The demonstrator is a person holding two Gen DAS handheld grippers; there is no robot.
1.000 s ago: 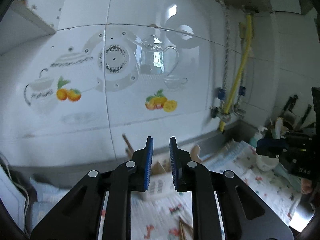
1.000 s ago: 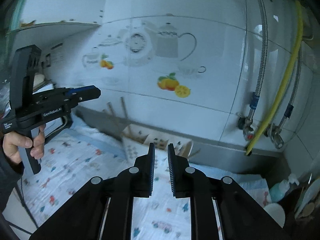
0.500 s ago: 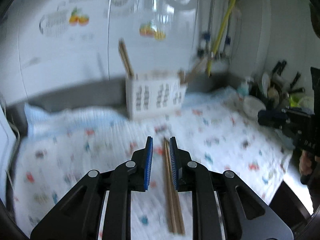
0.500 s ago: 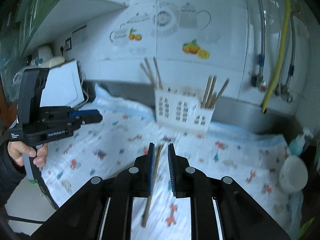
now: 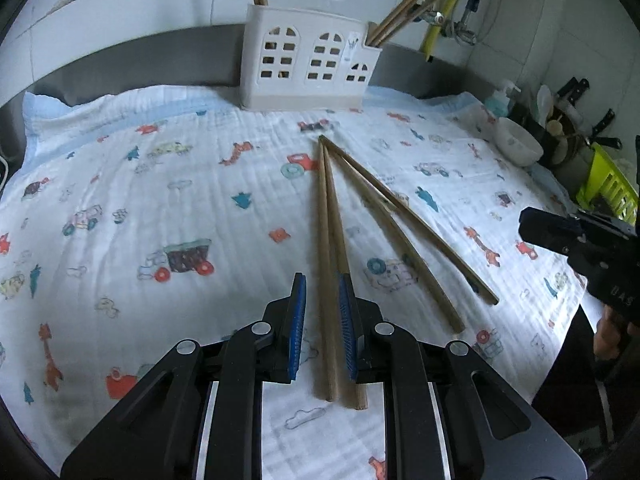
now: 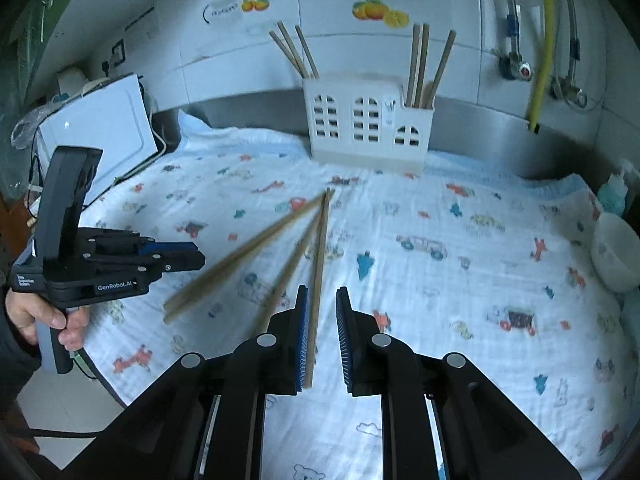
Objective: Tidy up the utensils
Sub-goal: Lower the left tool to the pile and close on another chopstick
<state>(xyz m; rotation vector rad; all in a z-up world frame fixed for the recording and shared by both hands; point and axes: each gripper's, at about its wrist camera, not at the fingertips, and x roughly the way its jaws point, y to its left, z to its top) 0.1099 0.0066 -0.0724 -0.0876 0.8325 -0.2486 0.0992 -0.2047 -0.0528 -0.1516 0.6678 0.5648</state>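
White tiled wall [image 5: 120, 20] behind; printed cloth [image 5: 160, 200] covering the counter. Left gripper [image 5: 322, 320] and right gripper [image 6: 322, 332]: jaws narrowly parted, gripping nothing. Four chopsticks [image 5: 332, 240] lie fanned on the cloth, before the white holder [image 5: 308, 60]. A second earlier both cameras faced the wall; each now looks down on the chopsticks.

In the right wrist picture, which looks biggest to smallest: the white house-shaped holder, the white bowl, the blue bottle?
1. White house-shaped holder
2. White bowl, partly cut off at the edge
3. Blue bottle, partly hidden, clearly smallest
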